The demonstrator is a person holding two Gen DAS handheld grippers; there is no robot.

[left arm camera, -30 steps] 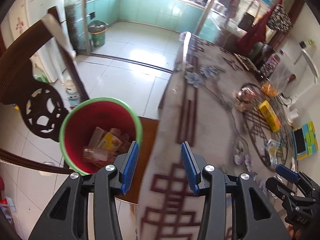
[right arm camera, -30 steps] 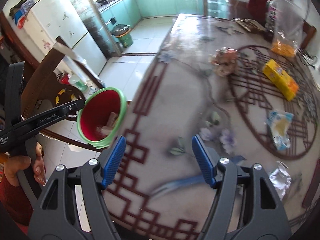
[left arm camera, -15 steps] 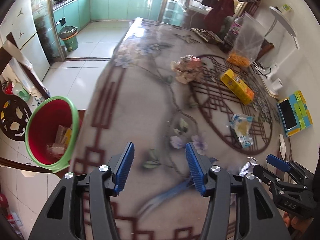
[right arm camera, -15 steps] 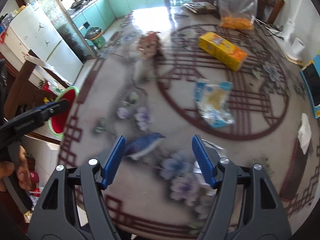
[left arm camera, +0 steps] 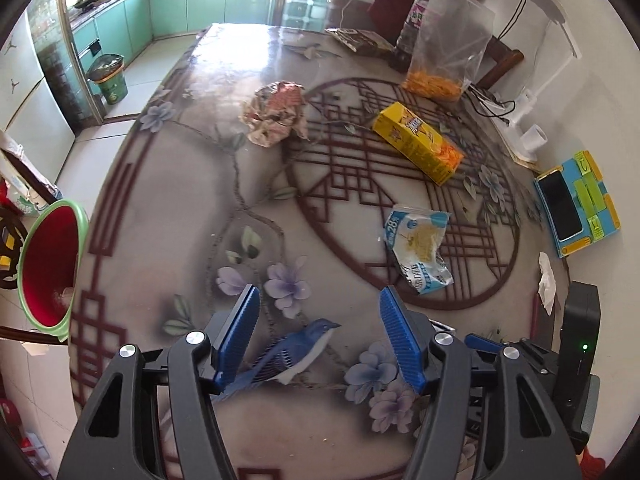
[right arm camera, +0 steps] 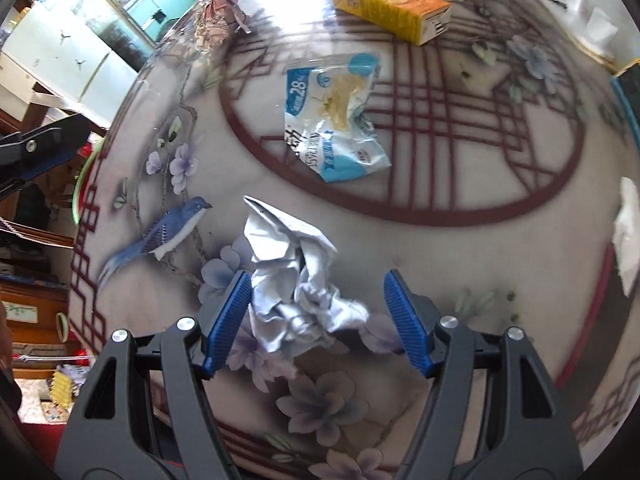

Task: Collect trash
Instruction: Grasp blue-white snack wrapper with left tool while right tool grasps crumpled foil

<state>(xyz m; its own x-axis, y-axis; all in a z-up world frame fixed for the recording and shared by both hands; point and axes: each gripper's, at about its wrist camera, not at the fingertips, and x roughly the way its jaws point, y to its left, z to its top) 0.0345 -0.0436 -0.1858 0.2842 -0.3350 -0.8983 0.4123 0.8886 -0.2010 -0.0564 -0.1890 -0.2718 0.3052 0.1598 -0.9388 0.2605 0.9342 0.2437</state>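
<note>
In the right wrist view a crumpled silver-white wrapper [right arm camera: 296,280] lies on the table between the open jaws of my right gripper [right arm camera: 316,320]; the left pad is close to it. A blue-white snack bag [right arm camera: 332,120] and a yellow box [right arm camera: 390,6] lie beyond. In the left wrist view my left gripper [left arm camera: 320,336] is open and empty over the painted bird. Ahead lie the blue-white bag [left arm camera: 418,246], the yellow box [left arm camera: 418,142] and a crumpled pink wrapper [left arm camera: 276,112]. The red bin with a green rim [left arm camera: 48,264] stands off the table's left edge.
A clear bag of orange snacks [left arm camera: 444,48], a phone in a blue-yellow stand [left arm camera: 576,204] and a white tissue [left arm camera: 546,284] sit along the table's right side. A dark chair back [left arm camera: 8,248] stands by the bin. The kitchen floor lies beyond the far-left edge.
Both grippers swung right, from the bin toward the table's middle. The right gripper dropped low over the silver-white wrapper, which now sits between its jaws. Both stayed open.
</note>
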